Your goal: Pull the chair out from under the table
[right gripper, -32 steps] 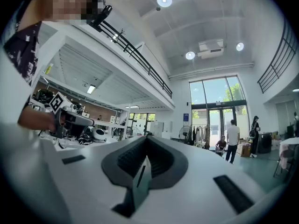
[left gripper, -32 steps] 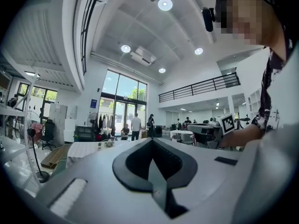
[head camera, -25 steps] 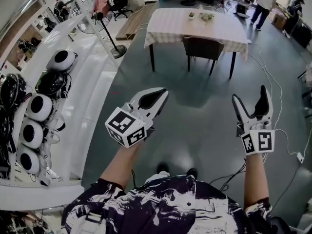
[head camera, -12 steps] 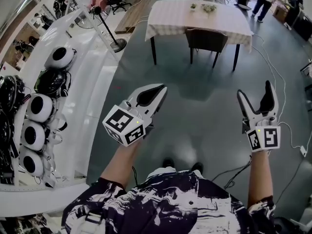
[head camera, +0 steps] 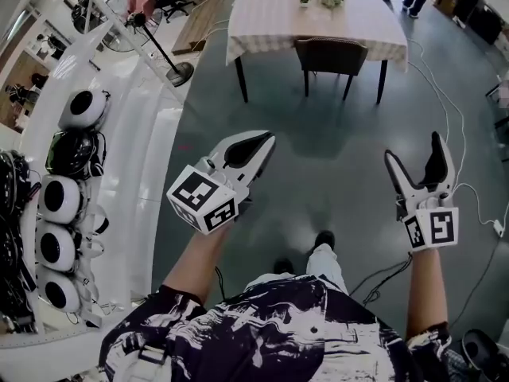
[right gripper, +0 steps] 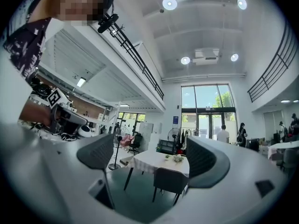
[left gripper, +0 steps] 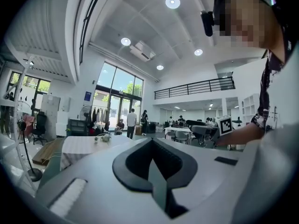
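Two grippers well short of the chair (head camera: 331, 54) under the table (head camera: 266, 14), left gripper (head camera: 265, 139) jaws closed, right gripper (head camera: 413, 150) jaws apart.

shirt (head camera: 270, 333): black-white print | left gripper (head camera: 267, 140), right gripper (head camera: 413, 150): white, black pads (head camera: 430, 165), marker cubes (head camera: 203, 201)

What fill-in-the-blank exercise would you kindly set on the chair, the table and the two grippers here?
1. The chair is tucked under the table, whose top is covered by a ____.
2. The left gripper has its jaws ____.
3. The right gripper has its jaws ____, holding nothing.
4. Both grippers hover over the grey ____, well short of the chair.
Missing words: cloth; shut; open; floor.
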